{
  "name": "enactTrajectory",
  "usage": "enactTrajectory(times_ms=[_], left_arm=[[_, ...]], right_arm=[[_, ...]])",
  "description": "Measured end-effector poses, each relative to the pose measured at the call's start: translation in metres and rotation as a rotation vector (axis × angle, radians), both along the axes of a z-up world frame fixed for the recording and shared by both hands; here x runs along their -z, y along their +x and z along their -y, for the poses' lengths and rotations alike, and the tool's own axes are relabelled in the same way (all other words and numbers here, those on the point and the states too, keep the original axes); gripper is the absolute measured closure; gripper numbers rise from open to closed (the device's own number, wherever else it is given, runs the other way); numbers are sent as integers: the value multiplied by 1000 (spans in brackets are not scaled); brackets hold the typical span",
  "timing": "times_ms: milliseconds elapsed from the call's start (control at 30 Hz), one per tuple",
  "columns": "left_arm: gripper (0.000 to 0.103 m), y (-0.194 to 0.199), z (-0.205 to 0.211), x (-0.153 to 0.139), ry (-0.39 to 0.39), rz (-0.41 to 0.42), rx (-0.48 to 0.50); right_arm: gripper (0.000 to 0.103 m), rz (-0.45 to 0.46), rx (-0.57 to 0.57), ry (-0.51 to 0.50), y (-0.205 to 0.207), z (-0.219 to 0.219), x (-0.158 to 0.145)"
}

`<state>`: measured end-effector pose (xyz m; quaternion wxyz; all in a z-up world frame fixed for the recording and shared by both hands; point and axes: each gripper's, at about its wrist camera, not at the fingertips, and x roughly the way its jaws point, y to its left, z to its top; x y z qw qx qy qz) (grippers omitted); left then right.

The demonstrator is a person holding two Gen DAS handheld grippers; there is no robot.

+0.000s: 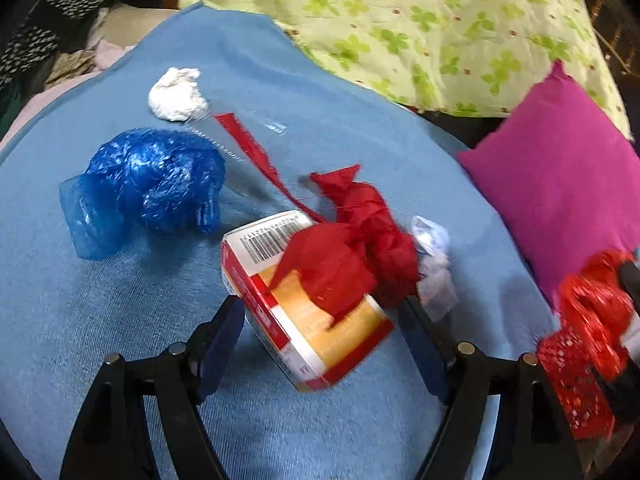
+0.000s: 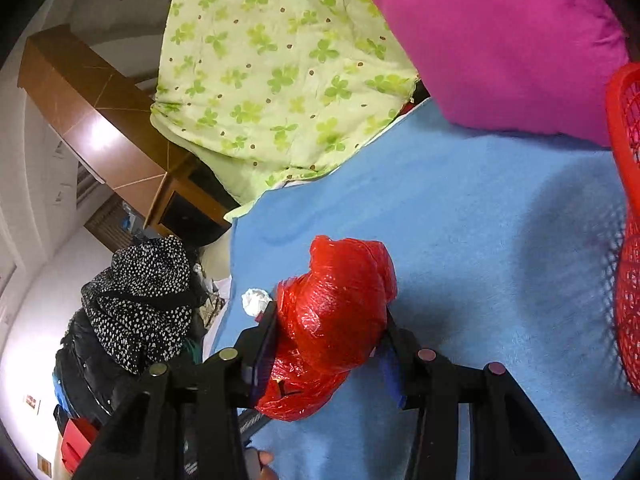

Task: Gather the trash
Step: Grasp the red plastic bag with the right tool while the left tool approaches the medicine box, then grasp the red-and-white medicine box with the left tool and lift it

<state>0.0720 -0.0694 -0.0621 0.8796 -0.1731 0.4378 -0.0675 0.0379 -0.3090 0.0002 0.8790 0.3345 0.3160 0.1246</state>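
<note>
The right gripper (image 2: 328, 344) has its fingers clenched on a crumpled red plastic bag (image 2: 336, 320), lifted above the blue blanket (image 2: 480, 240) that covers the bed, with a red mesh basket (image 2: 628, 208) at the right edge. The left gripper (image 1: 320, 340) hangs with its fingers released and spread wide, one on each side of a red, white and orange carton (image 1: 304, 320) lying on the blanket; neither finger presses on it. A red crumpled cloth (image 1: 352, 252) is draped over the far end of that carton, with a small white wad (image 1: 434, 268) just beside it on the right. Farther off on the left lie a blue plastic bag (image 1: 148, 188) and, beyond it, a white paper ball (image 1: 176, 94). A magenta pillow (image 1: 560, 184) sits at the right, and a green clover-print quilt (image 1: 420, 24) lies at the far side.
</note>
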Motion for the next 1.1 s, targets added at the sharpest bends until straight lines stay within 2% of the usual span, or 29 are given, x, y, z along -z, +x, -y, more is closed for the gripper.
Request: enactTrajectory(times_ms=[100, 333, 400, 467, 533, 600, 633, 867, 1100], left_arm=[[23, 3, 4, 8, 40, -23, -10], [24, -4, -20, 9, 66, -22, -15], [27, -7, -31, 12, 45, -41, -17], [36, -12, -39, 11, 27, -42, 0], [39, -17, -42, 10, 42, -35, 25], [46, -20, -45, 9, 58, -24, 43], [53, -21, -46, 9, 67, -26, 52], [54, -31, -61, 7, 77, -24, 53], [54, -39, -53, -1, 100, 11, 79]], right_arm=[[54, -3, -14, -17, -1, -4, 1], [55, 8, -36, -39, -2, -15, -2], [55, 9, -37, -43, -2, -18, -2], [55, 7, -41, -46, -2, -19, -1], [55, 3, -43, -51, -1, -23, -1], [55, -1, -50, -57, 0, -26, 0], [55, -3, -52, -61, 0, -27, 1], [55, -27, -75, -116, 2, -40, 7], [55, -21, -75, -133, 1, -39, 5]])
